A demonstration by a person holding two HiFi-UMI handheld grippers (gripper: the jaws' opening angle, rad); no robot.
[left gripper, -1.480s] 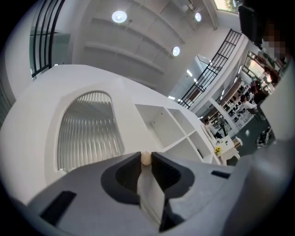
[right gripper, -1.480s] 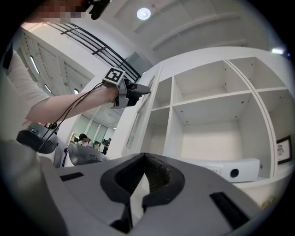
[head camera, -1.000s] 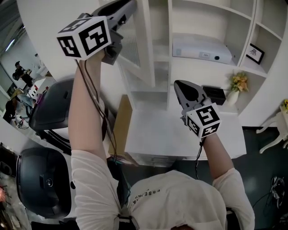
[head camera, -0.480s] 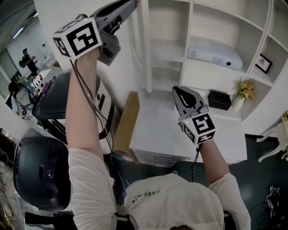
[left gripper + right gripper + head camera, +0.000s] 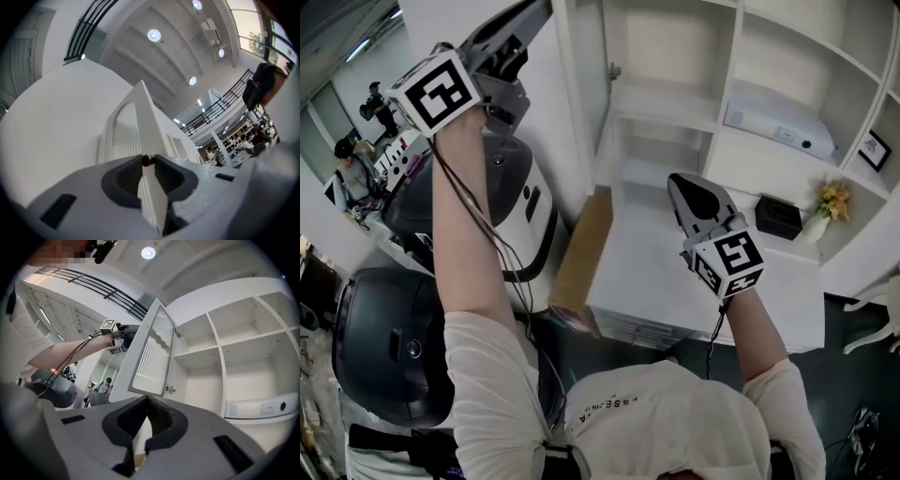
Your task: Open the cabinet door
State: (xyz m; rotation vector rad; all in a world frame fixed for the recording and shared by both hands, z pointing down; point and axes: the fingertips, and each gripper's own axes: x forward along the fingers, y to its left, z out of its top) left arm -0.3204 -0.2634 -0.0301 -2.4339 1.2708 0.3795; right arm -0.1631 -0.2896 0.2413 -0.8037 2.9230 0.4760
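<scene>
Between left tongs (jaws opening) cabinet door edge clamped; right tongs closed, empty, well apart.

Overhead, two close views; shared door

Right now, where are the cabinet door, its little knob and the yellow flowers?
cabinet door (image 5: 152, 352): right gripper view, on its slatted panel.
knob (image 5: 146, 160): left gripper view, on its small round brown head.
yellow flowers (image 5: 834, 199): head view, on the blooms.

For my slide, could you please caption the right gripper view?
Right gripper, jaws shut and empty, faces the open louvred cabinet door.
</scene>
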